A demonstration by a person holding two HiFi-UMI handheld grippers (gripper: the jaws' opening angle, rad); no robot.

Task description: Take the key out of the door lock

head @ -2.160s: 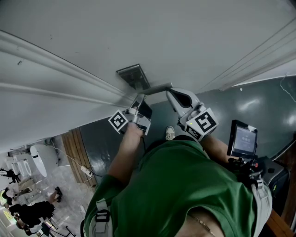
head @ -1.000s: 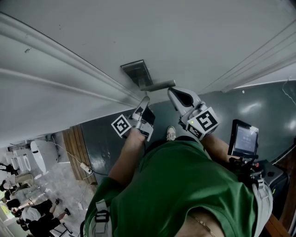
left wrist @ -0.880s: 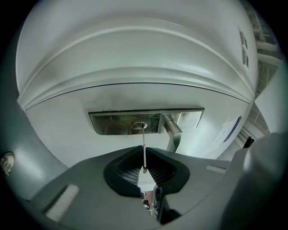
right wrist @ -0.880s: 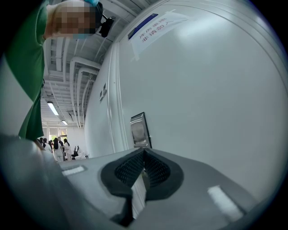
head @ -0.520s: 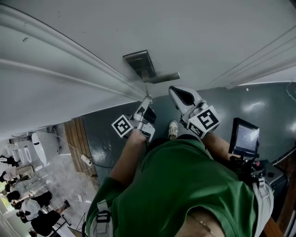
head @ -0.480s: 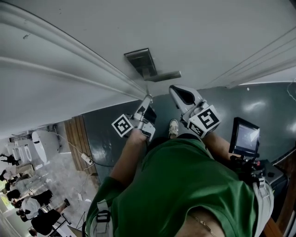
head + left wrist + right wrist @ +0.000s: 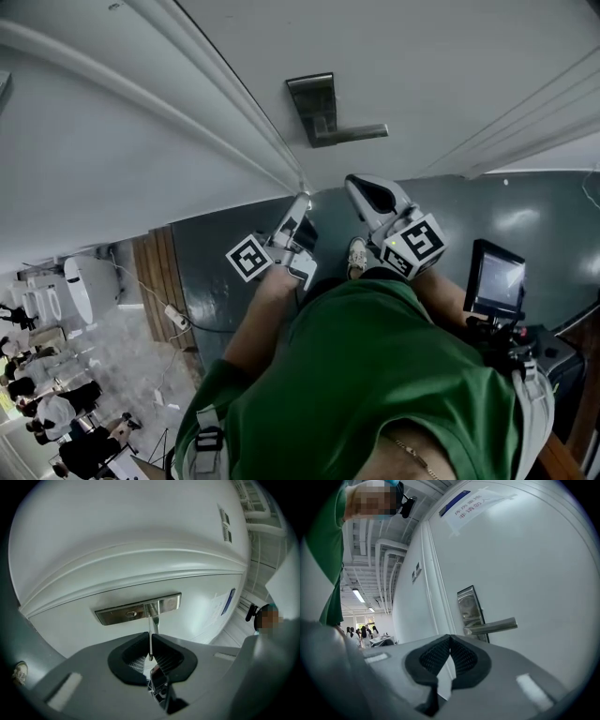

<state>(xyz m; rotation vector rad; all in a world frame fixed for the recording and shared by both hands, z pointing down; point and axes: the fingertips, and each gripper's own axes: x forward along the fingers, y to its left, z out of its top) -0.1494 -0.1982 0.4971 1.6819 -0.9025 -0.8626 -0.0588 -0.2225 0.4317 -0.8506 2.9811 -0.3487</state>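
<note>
The steel lock plate [image 7: 317,101] with its lever handle [image 7: 354,135] sits on the white door [image 7: 422,56]. My left gripper [image 7: 302,200] hangs below the plate and apart from it, shut on the thin key [image 7: 150,641], whose blade stands edge-on between the pads. In the left gripper view the plate [image 7: 117,615] and its keyhole [image 7: 131,614] lie ahead, free of the key. My right gripper [image 7: 355,182] is beside the left one, below the handle, shut with nothing in it. Its view shows the plate [image 7: 468,604] and handle [image 7: 493,626] ahead.
The door frame's mouldings [image 7: 216,112] run left of the lock. A paper notice [image 7: 471,502] is stuck higher on the door. A small screen [image 7: 494,280] on a rig is at my right. Several people [image 7: 47,422] stand far off at the lower left.
Both grippers have drawn back from the door. The left gripper, earlier up against the lock plate, is now well clear of it with the key in its jaws.
</note>
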